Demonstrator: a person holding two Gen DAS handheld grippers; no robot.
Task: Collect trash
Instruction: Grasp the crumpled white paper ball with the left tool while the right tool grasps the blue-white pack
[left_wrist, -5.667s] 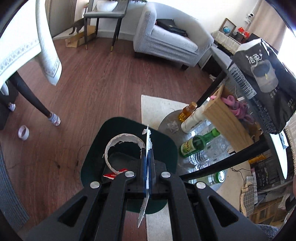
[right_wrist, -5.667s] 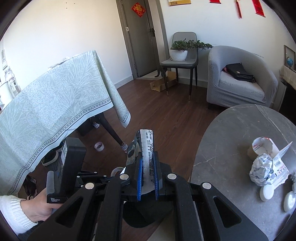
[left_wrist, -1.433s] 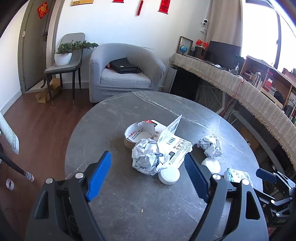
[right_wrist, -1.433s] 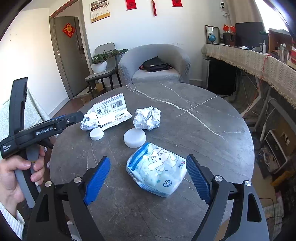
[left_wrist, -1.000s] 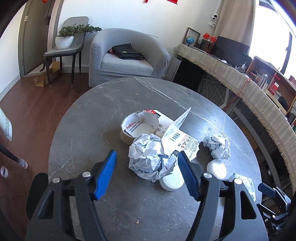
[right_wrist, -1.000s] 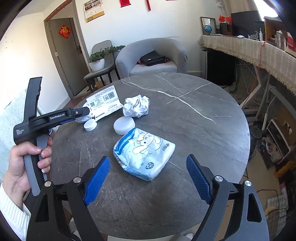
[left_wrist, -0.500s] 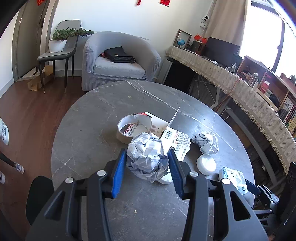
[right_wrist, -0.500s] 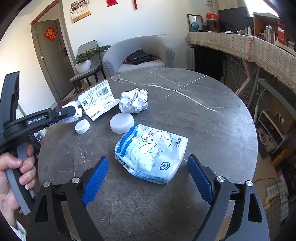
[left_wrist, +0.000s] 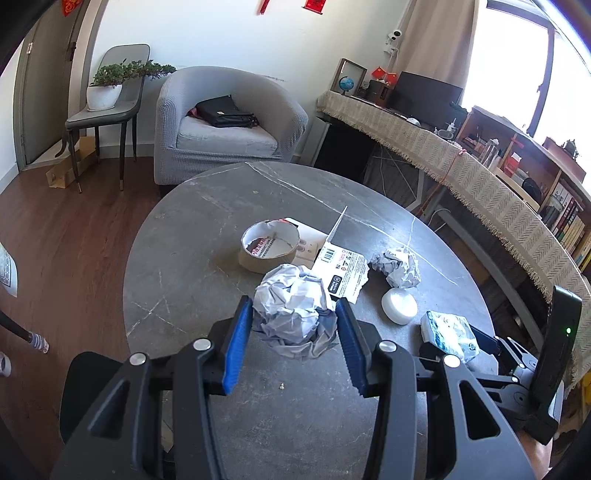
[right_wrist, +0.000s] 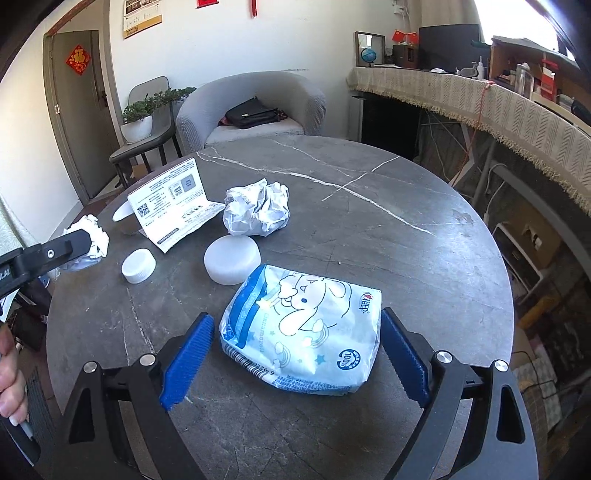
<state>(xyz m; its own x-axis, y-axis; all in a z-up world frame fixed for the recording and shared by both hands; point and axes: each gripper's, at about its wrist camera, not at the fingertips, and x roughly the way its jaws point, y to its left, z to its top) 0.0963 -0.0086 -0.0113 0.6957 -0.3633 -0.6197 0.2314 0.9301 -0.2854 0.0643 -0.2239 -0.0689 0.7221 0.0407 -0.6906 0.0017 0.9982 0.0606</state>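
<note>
Now, through the left wrist view: left gripper (left_wrist: 293, 343) narrowed from wide spread a second ago to blue fingers (left_wrist: 236, 347) pressing both flanks of the large crumpled white paper ball (left_wrist: 293, 308), which sits on the round grey marble surface (left_wrist: 184, 229) just in front of the torn cardboard tape ring (left_wrist: 269, 245) and beside the folded printed leaflet (left_wrist: 341, 271). Probably gripped, ready for lifting toward the bin, though no lift showing yet. Further right, a smaller crumpled paper ball (left_wrist: 397, 266) and a white round puck-shaped lid (left_wrist: 399, 306), both untouched. Then the right wrist view: right gripper (right_wrist: 295, 354) brought closer than half a second ago, blue fingers (right_wrist: 188, 354) spread wide either side of the blue-and-white cartoon tissue pack (right_wrist: 303, 332), near its sides but not pinching it. Closing likely next. Small white screw cap (right_wrist: 138, 266) lying apart, left for later.
</note>
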